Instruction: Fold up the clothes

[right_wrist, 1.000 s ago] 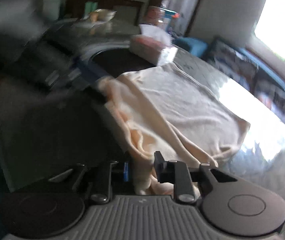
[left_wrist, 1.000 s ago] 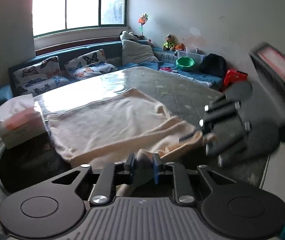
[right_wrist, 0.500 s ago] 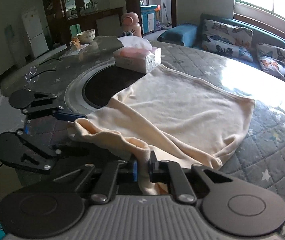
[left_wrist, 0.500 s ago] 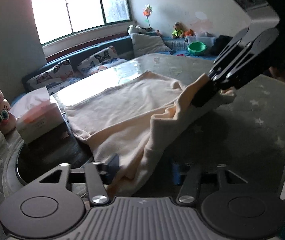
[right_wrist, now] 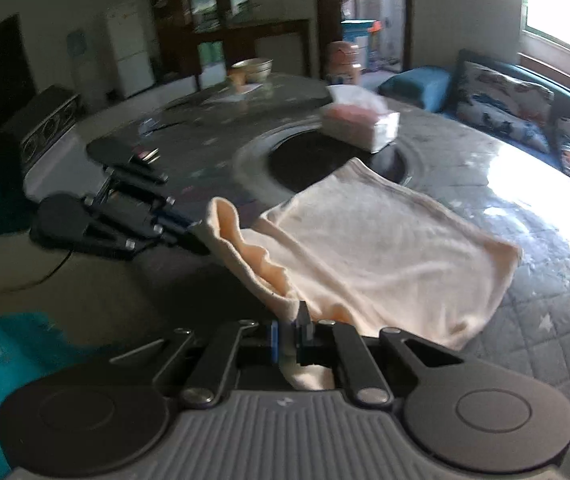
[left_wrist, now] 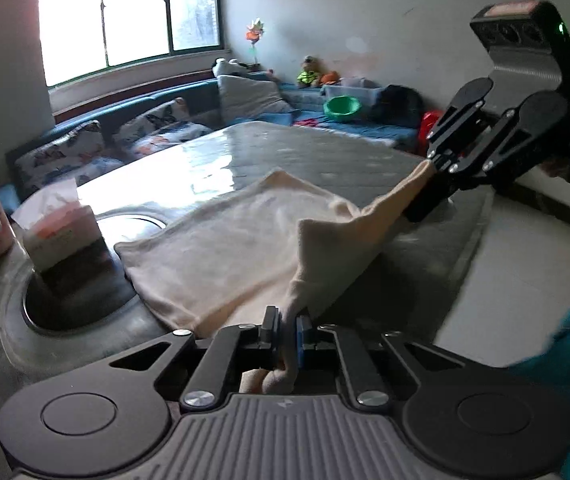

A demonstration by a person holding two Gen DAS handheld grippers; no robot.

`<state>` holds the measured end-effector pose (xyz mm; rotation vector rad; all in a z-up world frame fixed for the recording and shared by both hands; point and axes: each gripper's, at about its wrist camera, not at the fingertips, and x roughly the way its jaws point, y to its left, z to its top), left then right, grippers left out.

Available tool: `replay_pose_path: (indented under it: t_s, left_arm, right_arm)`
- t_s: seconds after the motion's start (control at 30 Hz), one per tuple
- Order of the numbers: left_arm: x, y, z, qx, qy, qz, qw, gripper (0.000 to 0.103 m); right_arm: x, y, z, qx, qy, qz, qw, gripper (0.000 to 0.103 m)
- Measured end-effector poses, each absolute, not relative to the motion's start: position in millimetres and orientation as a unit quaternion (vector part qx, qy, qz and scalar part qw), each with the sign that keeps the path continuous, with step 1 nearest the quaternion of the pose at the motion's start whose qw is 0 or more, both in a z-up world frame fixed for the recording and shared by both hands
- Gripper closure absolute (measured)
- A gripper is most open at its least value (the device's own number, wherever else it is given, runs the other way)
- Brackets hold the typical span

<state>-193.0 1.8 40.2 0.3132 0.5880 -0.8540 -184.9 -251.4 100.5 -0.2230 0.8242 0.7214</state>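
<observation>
My left gripper [left_wrist: 287, 330] closing, pinching cloth [left_wrist: 237, 248] edge; right gripper [right_wrist: 290, 334] clamped on other corner, edge lifted off table [right_wrist: 545, 320].

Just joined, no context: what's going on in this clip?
A person with a gripper in each hand is folding a cream cloth on a quilted table. The left gripper is closing on one near corner, with cloth between its fingers; the right gripper is shut on the other. That near edge is lifted off the table, and the far half lies flat beside a tissue box.
</observation>
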Motion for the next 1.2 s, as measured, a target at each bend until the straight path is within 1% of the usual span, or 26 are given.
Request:
replay_pose_path:
  t_s: [0.1, 0.2, 0.3, 0.4, 0.5, 0.63, 0.7, 0.73, 0.8, 0.83, 0.9, 0.93, 0.97, 1.0, 1.03, 1.07, 1.2]
  left_arm:
    - [-197, 1, 54, 0.147, 0.274, -0.409, 0.858, 0.094]
    - [-178, -5, 66, 0.147, 0.260, -0.403, 0.865, 0.094]
    - [-146, -15, 75, 0.141, 0.247, -0.388, 0.877, 0.094]
    - [-106, -32, 71, 0.134, 0.248, -0.364, 0.888, 0.095]
    - [-65, -46, 54, 0.120, 0.277, -0.330, 0.894, 0.095]
    - [-21, -57, 26, 0.101, 0.324, -0.285, 0.897, 0.095]
    - [-11, -56, 16, 0.089, 0.345, -0.270, 0.895, 0.094]
    - [-10, -51, 15, 0.077, 0.349, -0.269, 0.894, 0.094]
    - [-12, -39, 19, 0.053, 0.350, -0.272, 0.895, 0.092]
    - [-15, -33, 24, 0.043, 0.347, -0.282, 0.893, 0.090]
    - [-25, -28, 33, 0.041, 0.336, -0.301, 0.891, 0.085]
    - [-30, -30, 35, 0.049, 0.332, -0.310, 0.889, 0.075]
    - [-35, -31, 36, 0.057, 0.327, -0.320, 0.887, 0.060]
    - [-39, -34, 36, 0.068, 0.325, -0.326, 0.885, 0.054]
    - [-42, -39, 33, 0.084, 0.327, -0.326, 0.883, 0.050]
    - [-43, -43, 29, 0.097, 0.329, -0.325, 0.881, 0.050]
    - [-36, -48, 11, 0.094, 0.359, -0.320, 0.872, 0.052]
  right_arm:
    - [-193, -249, 112, -0.115, 0.396, 0.344, 0.844, 0.097]
    - [-176, -253, 125, -0.115, 0.386, 0.329, 0.854, 0.097]
    - [-145, -264, 134, -0.105, 0.372, 0.303, 0.871, 0.097]
    - [-108, -276, 131, -0.098, 0.369, 0.270, 0.884, 0.097]
    - [-66, -286, 109, -0.086, 0.378, 0.224, 0.894, 0.097]
    - [-27, -293, 60, -0.075, 0.393, 0.165, 0.902, 0.097]
    - [-18, -297, 42, -0.065, 0.402, 0.148, 0.901, 0.097]
    - [-15, -300, 34, -0.058, 0.407, 0.139, 0.901, 0.095]
    - [-19, -308, 33, -0.032, 0.409, 0.129, 0.903, 0.092]
    - [-23, -311, 36, -0.023, 0.410, 0.134, 0.902, 0.090]
    - [-32, -315, 42, -0.018, 0.415, 0.153, 0.897, 0.082]
    - [-38, -314, 45, -0.026, 0.416, 0.161, 0.894, 0.076]
    - [-43, -313, 48, -0.034, 0.421, 0.171, 0.890, 0.074]
    - [-47, -311, 50, -0.040, 0.427, 0.181, 0.885, 0.074]
    - [-50, -310, 50, -0.047, 0.434, 0.187, 0.880, 0.070]
    - [-53, -310, 49, -0.056, 0.441, 0.190, 0.876, 0.063]
    - [-51, -307, 33, -0.064, 0.459, 0.187, 0.866, 0.063]
